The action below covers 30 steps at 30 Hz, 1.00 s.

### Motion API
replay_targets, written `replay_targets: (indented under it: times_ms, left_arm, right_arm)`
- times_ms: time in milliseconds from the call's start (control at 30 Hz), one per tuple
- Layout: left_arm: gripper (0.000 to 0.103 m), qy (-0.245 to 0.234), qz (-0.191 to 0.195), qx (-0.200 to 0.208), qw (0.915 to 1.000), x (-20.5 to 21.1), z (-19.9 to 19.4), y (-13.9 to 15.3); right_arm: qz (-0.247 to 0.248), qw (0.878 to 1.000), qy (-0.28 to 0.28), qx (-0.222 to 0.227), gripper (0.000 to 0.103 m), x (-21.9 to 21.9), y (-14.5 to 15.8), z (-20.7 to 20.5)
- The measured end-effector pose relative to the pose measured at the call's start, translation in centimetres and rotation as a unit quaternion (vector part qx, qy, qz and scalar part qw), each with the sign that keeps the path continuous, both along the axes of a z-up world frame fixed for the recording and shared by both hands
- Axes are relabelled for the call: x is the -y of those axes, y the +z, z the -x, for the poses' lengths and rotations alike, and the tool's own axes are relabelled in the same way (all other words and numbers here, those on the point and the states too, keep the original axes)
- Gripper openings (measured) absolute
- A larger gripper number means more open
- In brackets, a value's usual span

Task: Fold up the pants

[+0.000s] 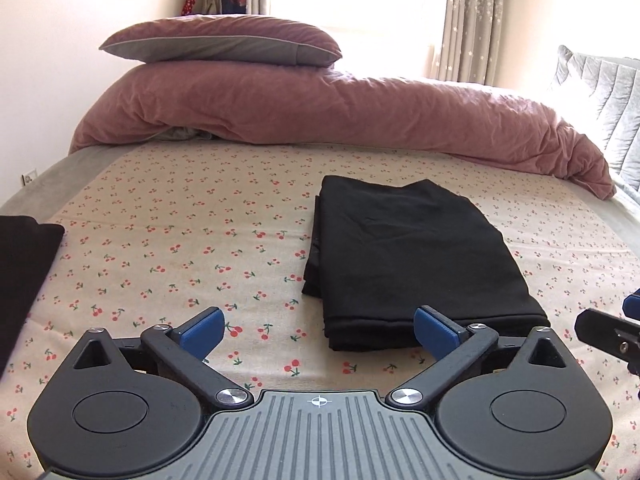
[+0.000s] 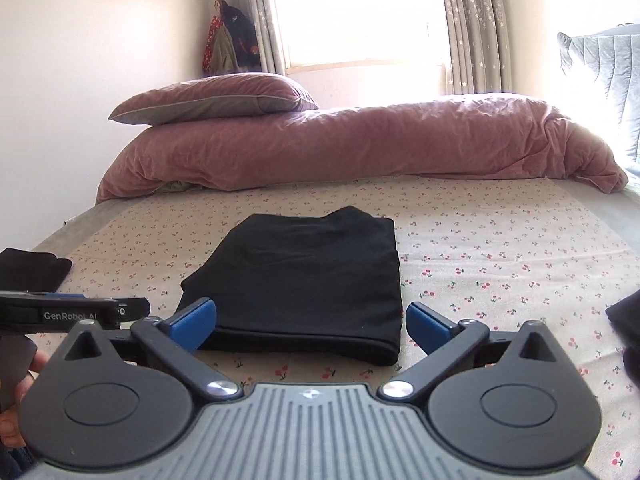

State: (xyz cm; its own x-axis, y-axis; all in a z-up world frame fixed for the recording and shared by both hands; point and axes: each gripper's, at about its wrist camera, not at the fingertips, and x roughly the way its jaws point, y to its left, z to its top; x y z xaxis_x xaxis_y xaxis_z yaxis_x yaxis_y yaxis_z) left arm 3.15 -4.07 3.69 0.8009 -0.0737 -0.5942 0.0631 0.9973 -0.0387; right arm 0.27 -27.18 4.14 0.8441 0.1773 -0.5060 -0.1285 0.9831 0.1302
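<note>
Nearest the cameras, both pairs of tongs are hanging above the cherry-print sheet (image 1: 168, 216) with their jaws spread wide and nothing between the blue pads. From the left wrist view, the left gripper (image 1: 318, 330) is sitting just short of the near edge of the folded black pants (image 1: 404, 256), and that bundle is lying ahead of it and off to the right, so only the right-hand pad is lining up with the cloth. From the right wrist view, the right gripper (image 2: 311, 322) is facing the same pants (image 2: 304, 280) almost squarely, with the near folded edge spanning the gap between its pads; I am judging the right hand to be the better placed of the two, though both are close. The bundle is lying flat on the sheet as a tidy rectangle, its long axis running from near to far, away from both hands, with a small uneven peak at the far edge. By my reading the fold is looking finished, and any coming move is turning on that near edge. Off to the left, another dark cloth (image 1: 24, 264) is resting on the sheet, well apart from the pants. Farther back, a pink duvet (image 1: 320, 112) is lying bunched across the bed with a pillow (image 1: 220, 42) on top. No containers are showing.
</note>
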Motion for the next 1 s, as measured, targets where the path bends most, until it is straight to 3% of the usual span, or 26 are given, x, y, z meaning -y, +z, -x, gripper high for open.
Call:
replay_targets:
  times_ms: [233,667,800,1000]
  left_arm:
    - [0.103,-0.013,-0.039,-0.021,0.9989,2.2,-1.5,-2.0]
    - [0.103,-0.010,-0.023,-0.038,0.9989,0.9,-1.7,-2.4]
    - [0.103,-0.002,-0.016,-0.034,0.9993,0.3,-1.8,-2.1]
    - [0.103,0.011,-0.015,-0.033,0.9993,0.2,-2.3,-2.2]
  right_arm:
    - [0.014,0.998,-0.032,-0.048,0.103,0.1,-1.6,-1.7]
    - [0.009,0.997,-0.023,-0.072,0.103,-1.4,-2.3,-2.0]
    - [-0.017,0.997,-0.023,-0.072,0.103,-1.4,-2.4,-2.0]
    - [0.009,0.997,-0.042,-0.068,0.103,-1.7,-2.7,-1.9]
